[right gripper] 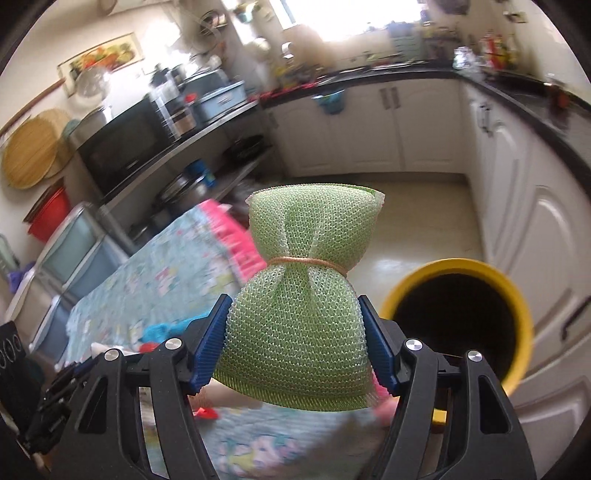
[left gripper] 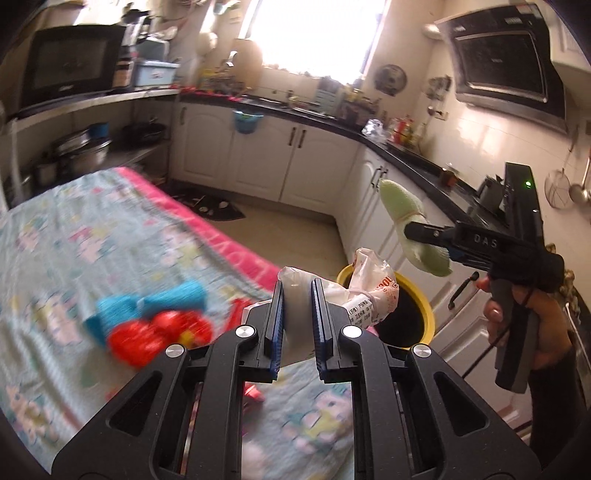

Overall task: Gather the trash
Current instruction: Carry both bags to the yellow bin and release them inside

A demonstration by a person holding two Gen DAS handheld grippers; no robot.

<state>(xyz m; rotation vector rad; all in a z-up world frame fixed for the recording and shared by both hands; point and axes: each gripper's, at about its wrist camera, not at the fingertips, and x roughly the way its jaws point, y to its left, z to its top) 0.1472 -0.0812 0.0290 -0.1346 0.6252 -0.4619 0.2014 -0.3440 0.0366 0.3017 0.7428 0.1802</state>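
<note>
The left gripper has its fingers clamped on a crumpled plastic wrapper, white with orange print, which sticks out past the fingertips and leans toward the right. Below it lies the worktop, covered in a pale blue patterned cloth with a pink border. On the cloth, near the edge closest to the left gripper, rest a blurred red thing and, touching it on the far side, a blue knitted thing.

The right gripper, held by a hand, has its fingers set wide and pressed on both sides of a green mesh scrubber. The scrubber is cinched at its waist by a thin tan band, and its upper half fans out above the fingertips.

Beyond the right end of the worktop stands a yellow bin on the floor, its dark mouth open and its far side close to white cabinets. Both held things hang above the worktop's right end, near the bin. Farther off, a black counter runs along the walls under a bright window.
</note>
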